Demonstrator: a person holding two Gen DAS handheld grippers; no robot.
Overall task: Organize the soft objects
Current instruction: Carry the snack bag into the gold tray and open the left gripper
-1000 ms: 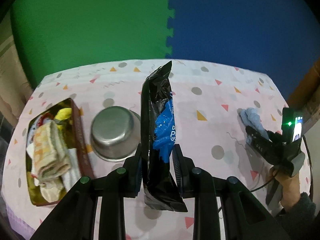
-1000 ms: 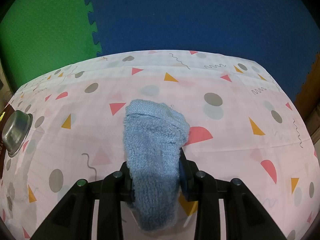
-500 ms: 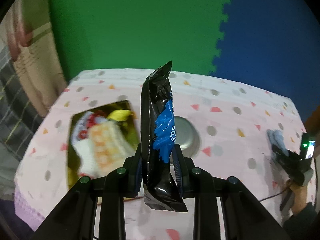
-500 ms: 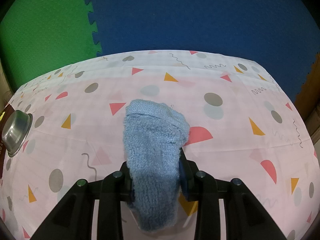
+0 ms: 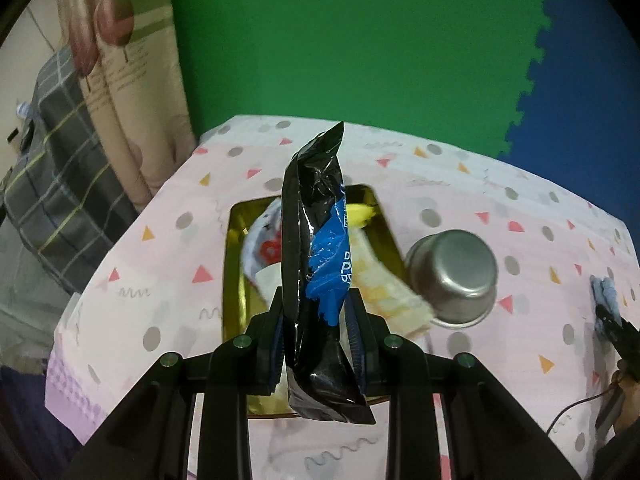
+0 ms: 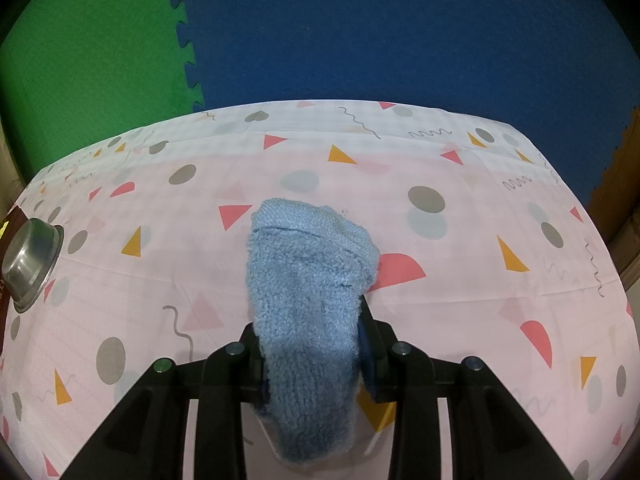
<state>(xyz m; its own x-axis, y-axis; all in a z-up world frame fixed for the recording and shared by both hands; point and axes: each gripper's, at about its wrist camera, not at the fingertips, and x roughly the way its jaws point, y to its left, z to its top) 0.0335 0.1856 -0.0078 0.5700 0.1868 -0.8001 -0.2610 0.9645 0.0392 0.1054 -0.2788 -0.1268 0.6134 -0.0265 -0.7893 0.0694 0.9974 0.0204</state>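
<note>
My left gripper (image 5: 318,326) is shut on a black and blue snack bag (image 5: 318,248) and holds it upright above a gold-lined box (image 5: 234,276). The box holds folded cloths (image 5: 384,284) and a yellow item (image 5: 360,212), partly hidden by the bag. My right gripper (image 6: 310,356) is shut on a fuzzy light blue sock (image 6: 306,288) just above the tablecloth. The sock and right gripper also show small at the right edge of the left wrist view (image 5: 606,296).
An upturned steel bowl (image 5: 454,270) sits right of the box; it also shows at the left edge of the right wrist view (image 6: 30,258). The table (image 6: 440,280) has a pink patterned cloth. Green and blue foam mats stand behind. A plaid-covered seat (image 5: 52,184) is beyond the table's left edge.
My left gripper has carried the snack bag leftward, from above the bowl to above the box. My right gripper and the sock have stayed in place.
</note>
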